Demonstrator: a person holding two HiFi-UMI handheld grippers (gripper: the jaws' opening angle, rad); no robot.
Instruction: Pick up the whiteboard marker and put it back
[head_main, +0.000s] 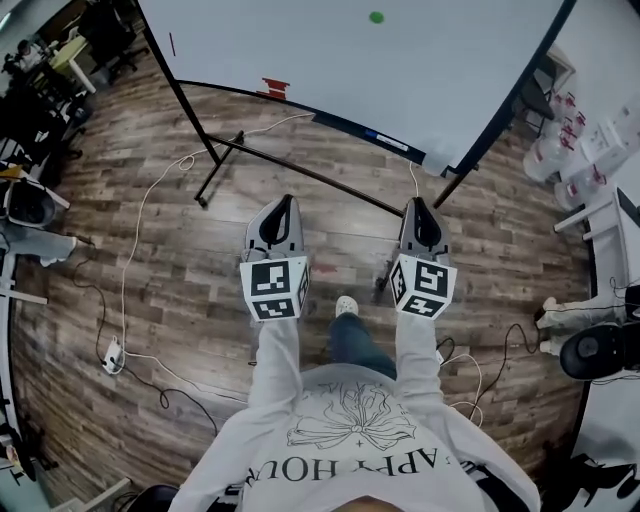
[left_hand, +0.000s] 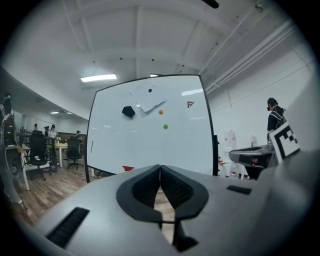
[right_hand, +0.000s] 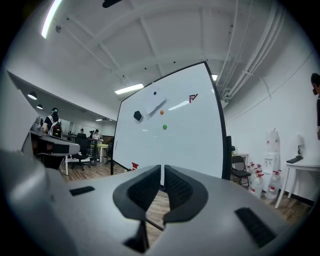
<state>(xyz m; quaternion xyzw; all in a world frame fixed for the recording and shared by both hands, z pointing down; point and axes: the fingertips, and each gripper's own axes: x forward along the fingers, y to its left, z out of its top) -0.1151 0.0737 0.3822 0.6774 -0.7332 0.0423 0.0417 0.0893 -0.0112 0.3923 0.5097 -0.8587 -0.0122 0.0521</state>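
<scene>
Marker wasn't discernible on the far whiteboard (head_main: 420, 70); left gripper (head_main: 288, 200) and right gripper (head_main: 417, 203), both clamped empty, could knock it off.

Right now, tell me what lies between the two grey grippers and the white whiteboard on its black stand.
Head view: wood plank floor, crossed by the stand's black base bar and a thin white cable. Nothing else.

The sweatshirt (head_main: 300, 395) carries upside-down print (head_main: 372, 468), cut off at the edges, readable only as "APPY HOU". The whiteboard (left_hand: 145, 145) bears a red "F"-like mark (left_hand: 190, 104).
</scene>
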